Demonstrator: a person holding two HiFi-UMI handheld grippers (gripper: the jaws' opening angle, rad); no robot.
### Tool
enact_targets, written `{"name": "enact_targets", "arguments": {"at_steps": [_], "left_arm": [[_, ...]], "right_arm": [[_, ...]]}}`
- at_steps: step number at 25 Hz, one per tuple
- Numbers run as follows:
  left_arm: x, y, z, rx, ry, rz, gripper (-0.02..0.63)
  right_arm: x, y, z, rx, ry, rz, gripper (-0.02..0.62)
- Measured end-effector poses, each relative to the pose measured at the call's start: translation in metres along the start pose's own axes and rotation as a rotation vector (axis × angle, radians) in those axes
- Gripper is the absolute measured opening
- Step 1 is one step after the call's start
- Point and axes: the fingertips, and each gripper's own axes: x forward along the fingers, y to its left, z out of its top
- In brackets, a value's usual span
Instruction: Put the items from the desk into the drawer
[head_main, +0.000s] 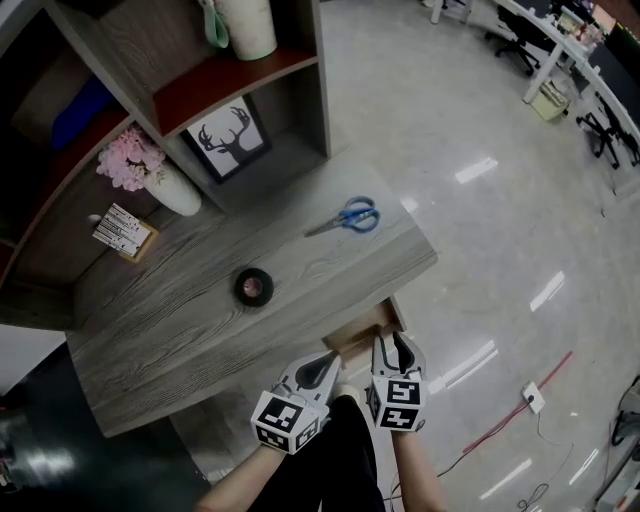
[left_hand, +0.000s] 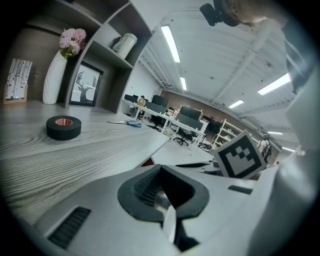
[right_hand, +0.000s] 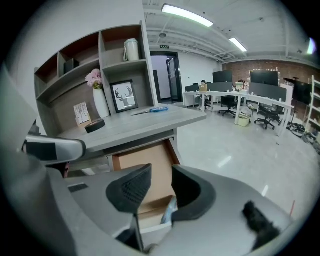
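Note:
On the grey wooden desk (head_main: 180, 330) lie blue-handled scissors (head_main: 350, 217) (left_hand: 127, 123) (right_hand: 152, 110) near the far right and a black tape roll (head_main: 254, 286) (left_hand: 63, 127) (right_hand: 94, 125) in the middle. Under the desk's near right corner a brown drawer (head_main: 365, 330) (right_hand: 137, 160) stands pulled out. My right gripper (head_main: 393, 345) (right_hand: 160, 172) hangs over the drawer, open, its pads touching nothing. A small pale blue-white thing (right_hand: 169, 212) shows low in the drawer; I cannot tell what it is. My left gripper (head_main: 330, 362) (left_hand: 161, 172) is beside it at the desk's front edge, shut and empty.
At the back of the desk stand a white vase of pink flowers (head_main: 150, 170), a framed deer picture (head_main: 230, 138) and a small card stand (head_main: 125, 232), under wooden shelves (head_main: 230, 75). Glossy floor (head_main: 500, 250) lies right of the desk, with a red cable (head_main: 520, 400) on it.

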Motion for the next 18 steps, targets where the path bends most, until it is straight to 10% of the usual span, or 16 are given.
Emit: {"name": "enact_targets", "arguments": {"at_steps": [18], "left_arm": [[-0.024, -0.012, 0.016, 0.025, -0.033, 0.011, 0.009]], "right_arm": [[-0.032, 0.022, 0.006, -0.029, -0.036, 0.04, 0.132]]}}
